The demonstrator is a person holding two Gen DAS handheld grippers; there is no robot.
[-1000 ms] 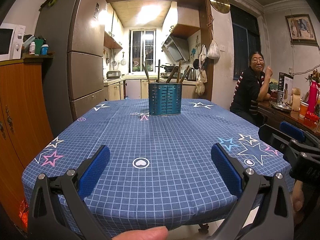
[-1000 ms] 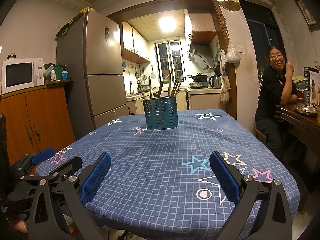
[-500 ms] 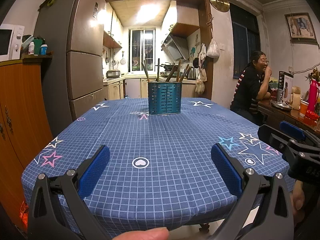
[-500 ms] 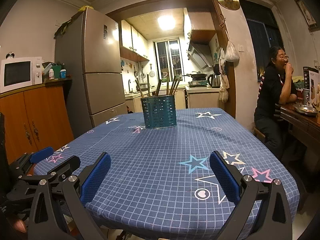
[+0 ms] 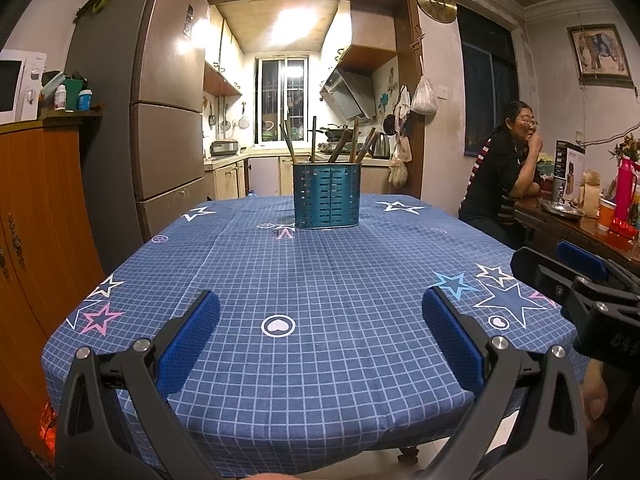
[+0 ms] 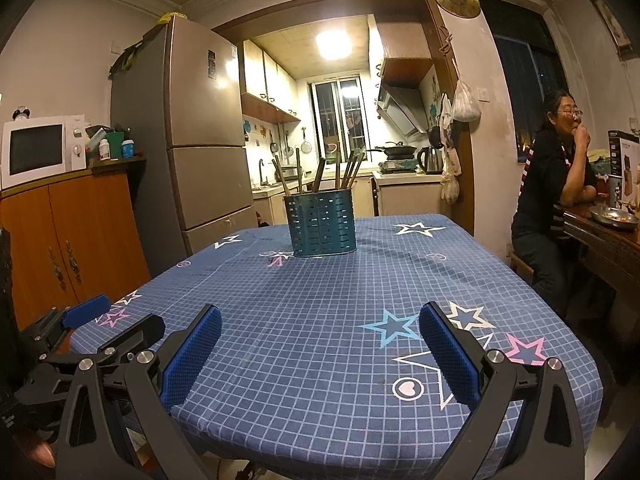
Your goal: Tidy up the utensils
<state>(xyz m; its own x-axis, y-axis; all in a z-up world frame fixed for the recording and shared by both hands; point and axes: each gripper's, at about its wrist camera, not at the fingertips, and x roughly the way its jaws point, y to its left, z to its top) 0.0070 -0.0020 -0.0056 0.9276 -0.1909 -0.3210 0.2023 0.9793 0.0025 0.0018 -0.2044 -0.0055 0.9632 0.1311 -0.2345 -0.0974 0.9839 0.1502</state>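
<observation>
A teal perforated utensil holder stands upright at the far end of the table, with several wooden utensil handles sticking out of it. My left gripper hovers open over the near edge of the blue star-patterned tablecloth, nothing between its blue pads. My right gripper is likewise open and empty above the near edge of the cloth. Each gripper shows at the side of the other's view: the right one, the left one.
A person sits at a side table to the right, hand at mouth. A fridge and an orange cabinet with a microwave stand on the left. The kitchen lies beyond the table.
Both grippers have barely shifted and stay open. The seated person has turned away and raised a hand to the mouth.
</observation>
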